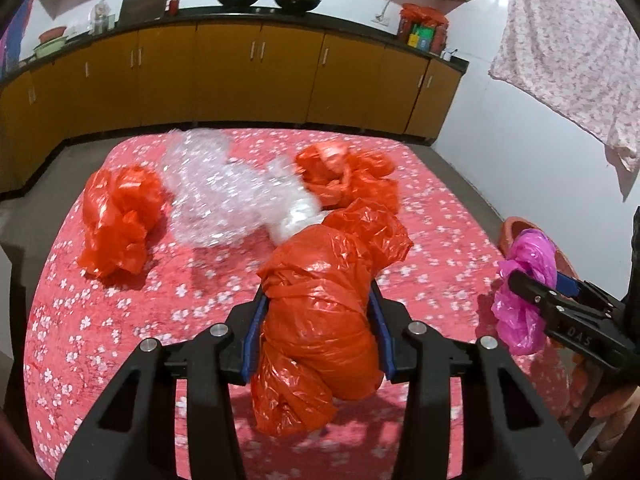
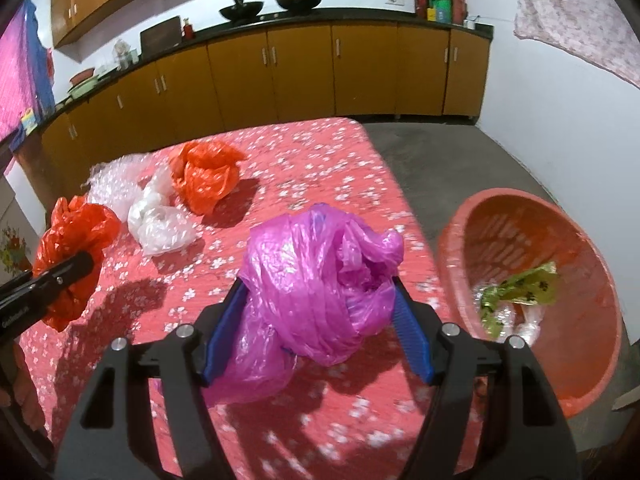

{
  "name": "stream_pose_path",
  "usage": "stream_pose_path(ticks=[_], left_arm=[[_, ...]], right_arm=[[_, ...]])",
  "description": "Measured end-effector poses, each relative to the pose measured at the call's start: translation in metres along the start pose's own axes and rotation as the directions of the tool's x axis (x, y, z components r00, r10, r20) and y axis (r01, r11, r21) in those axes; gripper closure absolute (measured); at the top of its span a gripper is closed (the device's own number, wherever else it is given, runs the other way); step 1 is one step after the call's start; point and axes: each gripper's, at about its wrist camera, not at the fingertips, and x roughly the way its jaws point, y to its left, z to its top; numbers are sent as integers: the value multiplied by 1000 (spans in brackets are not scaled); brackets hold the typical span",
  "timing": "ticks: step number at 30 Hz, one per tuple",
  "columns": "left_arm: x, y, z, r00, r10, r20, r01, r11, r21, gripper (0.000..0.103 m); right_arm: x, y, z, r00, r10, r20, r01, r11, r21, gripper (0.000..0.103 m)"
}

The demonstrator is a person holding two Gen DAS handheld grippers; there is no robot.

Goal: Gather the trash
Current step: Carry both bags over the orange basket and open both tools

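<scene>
left claw [image 1: 318, 320] pinches crinkled orange bag [image 1: 320, 304] | right claw [image 2: 320, 320] pinches glossy pink bag [image 2: 320, 280]

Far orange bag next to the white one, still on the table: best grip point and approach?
Take the far orange bag at its bunched, knotted top, coming from above with the jaws set across the gather. It sits as a loose crumpled heap on the floral tablecloth, so the puffy sides would likely just collapse. Its right side is open; the white bag crowds its left.

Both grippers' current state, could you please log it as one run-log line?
left gripper: shut on orange bag | right gripper: shut on pink bag | basket: beside table, holds wrappers | loose bags remain on table
</scene>
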Motion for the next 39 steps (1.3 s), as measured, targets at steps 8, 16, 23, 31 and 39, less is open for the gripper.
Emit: stream_pose_path(ticks=[8,16,23,31,39], left_arm=[[3,-41,9,999,-50,17,50,998,49,58],[16,-92,18,992,-127,10,126,987,97,58],[30,-138,23,980,-201,-8,200,969,146,58],[46,-184,24,964,-265,-34,266,944,193,58],[61,-221,22,951,-302,-63,308,924,225,58]], right_arm=[[-27,-41,-2,998,-46,52,43,997,67,37],[-49,-88,-5,991,-105,86,92,986,142,38],[-62,-129,-10,982,-158,102,135,969,207,38],[-69,-175,-19,972,-215,99,181,944,275,38],[-67,-201,-23,963,-252,98,211,927,310,38]])
